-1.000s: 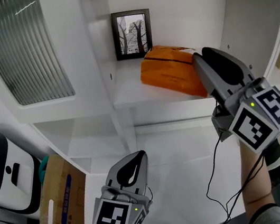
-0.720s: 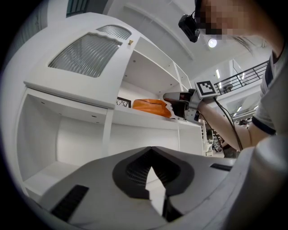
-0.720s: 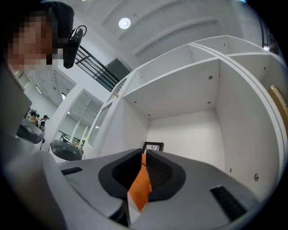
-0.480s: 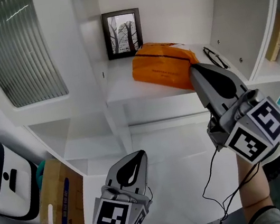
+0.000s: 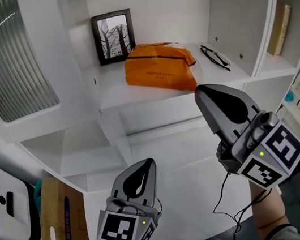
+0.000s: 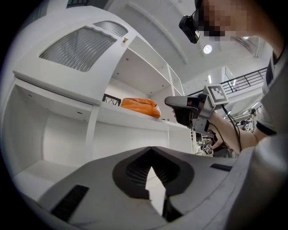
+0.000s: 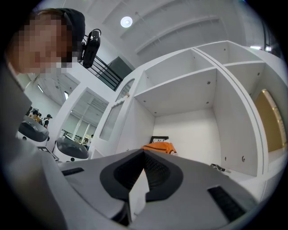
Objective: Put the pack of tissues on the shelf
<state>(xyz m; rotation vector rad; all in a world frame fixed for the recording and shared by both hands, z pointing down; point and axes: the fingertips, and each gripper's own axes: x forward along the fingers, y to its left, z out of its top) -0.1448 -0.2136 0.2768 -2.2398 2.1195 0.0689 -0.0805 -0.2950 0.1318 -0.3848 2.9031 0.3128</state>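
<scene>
Resting on the white shelf (image 5: 134, 93), the orange pack of tissues (image 5: 158, 68) lies slightly askew in the middle compartment, free of both grippers. Just behind it and to its left, a dark picture frame (image 5: 114, 35) stands upright against the back wall, and a pair of glasses (image 5: 214, 56) lies on the same shelf near the right-hand wall, apart from the pack. My right gripper (image 5: 202, 89) hangs in front of the shelf edge and below the pack without touching it; its jaws are pressed together with nothing between them, and from the right gripper view I see the pack (image 7: 158, 147) well beyond their tips. My left gripper (image 5: 146, 163) sits lower and further left, over the bottom ledge, its jaws likewise closed at the tips and empty. In the next compartment to the right, a pale wooden board (image 5: 279, 27) leans against the wall. A ribbed glass door (image 5: 4, 61) fills the upper left, and a brown paper bag (image 5: 58, 219) stands low at the left.
</scene>
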